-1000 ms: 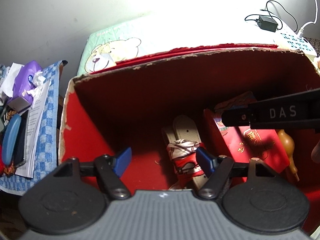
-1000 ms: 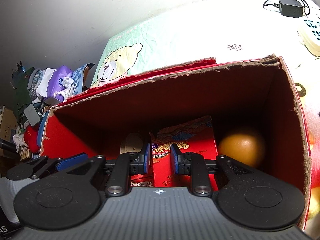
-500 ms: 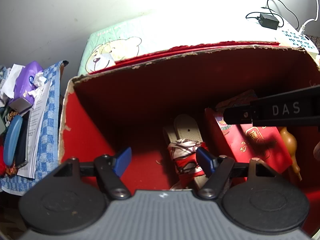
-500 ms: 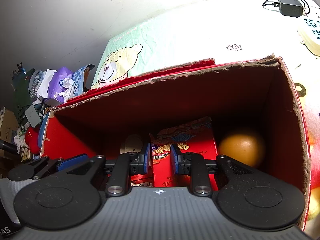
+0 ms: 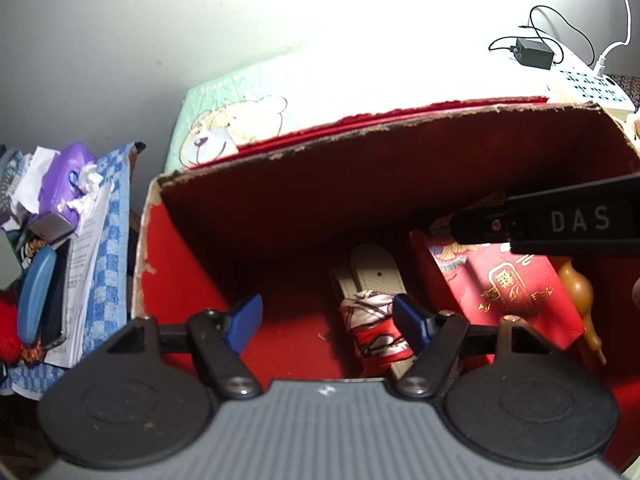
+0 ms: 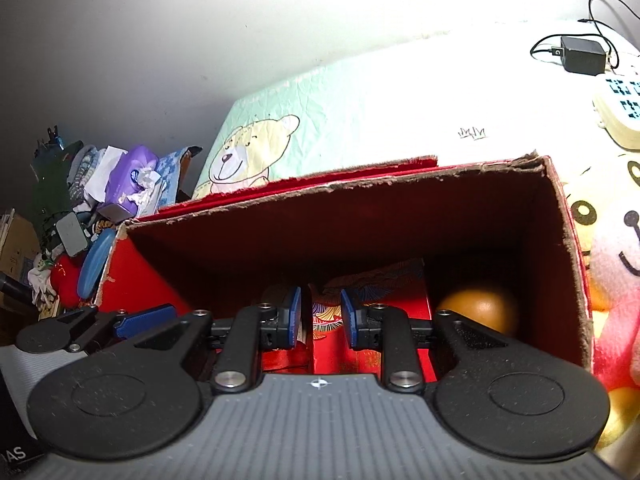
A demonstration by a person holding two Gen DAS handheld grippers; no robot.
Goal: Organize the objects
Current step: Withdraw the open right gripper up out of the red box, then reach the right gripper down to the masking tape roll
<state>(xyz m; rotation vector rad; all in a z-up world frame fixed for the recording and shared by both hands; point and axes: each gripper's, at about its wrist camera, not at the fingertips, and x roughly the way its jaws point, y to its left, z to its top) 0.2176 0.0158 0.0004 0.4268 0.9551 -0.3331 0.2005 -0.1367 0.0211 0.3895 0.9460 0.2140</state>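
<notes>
Barely shifted — right gripper [image 6: 319, 317] jaws clamp the red packet [image 6: 362, 350]; left gripper [image 5: 327, 322] jaws apart, unobstructed.

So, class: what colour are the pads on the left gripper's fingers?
Blue. The pads show best in the left wrist view, set wide apart on the left gripper.

The bed [image 6: 380, 96] has a pale green sheet with a bear print. On it stands an open red box [image 6: 568, 280]. Behind the box lie a black charger [image 6: 582, 54] with its cable and a white power strip [image 6: 620, 116].
</notes>
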